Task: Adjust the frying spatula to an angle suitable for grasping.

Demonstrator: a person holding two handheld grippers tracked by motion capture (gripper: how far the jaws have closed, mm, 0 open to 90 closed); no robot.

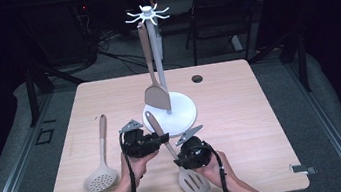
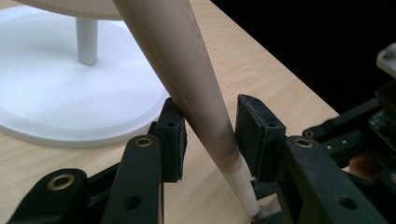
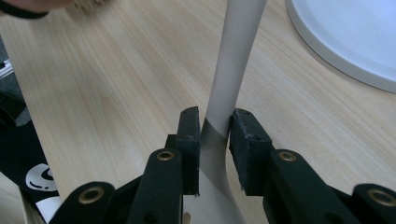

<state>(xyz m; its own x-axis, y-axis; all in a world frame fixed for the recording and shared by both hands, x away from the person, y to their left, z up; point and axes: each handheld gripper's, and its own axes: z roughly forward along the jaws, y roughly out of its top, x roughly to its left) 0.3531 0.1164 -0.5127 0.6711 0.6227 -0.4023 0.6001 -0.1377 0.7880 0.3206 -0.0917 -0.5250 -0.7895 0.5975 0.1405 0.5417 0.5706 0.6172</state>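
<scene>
A beige slotted spatula point(image 1: 193, 183) lies on the wooden table, head toward the front edge and handle point(image 2: 187, 60) pointing at the white stand's round base point(image 1: 181, 117). My left gripper point(image 1: 164, 138) reaches in from the left and is shut on the thick part of that handle; in the left gripper view point(image 2: 210, 126) both pads touch it. From the right, my right gripper point(image 1: 177, 161) is shut on the thin neck point(image 3: 236, 56) just above the head, pads point(image 3: 189, 140) pressed against both its sides.
A solid beige turner point(image 1: 156, 95) hangs from the stand's hooked top point(image 1: 148, 14). A perforated skimmer point(image 1: 102, 179) lies at the front left. The table has a cable hole point(image 1: 197, 78) at the back, and a chair point(image 1: 227, 12) stands beyond it.
</scene>
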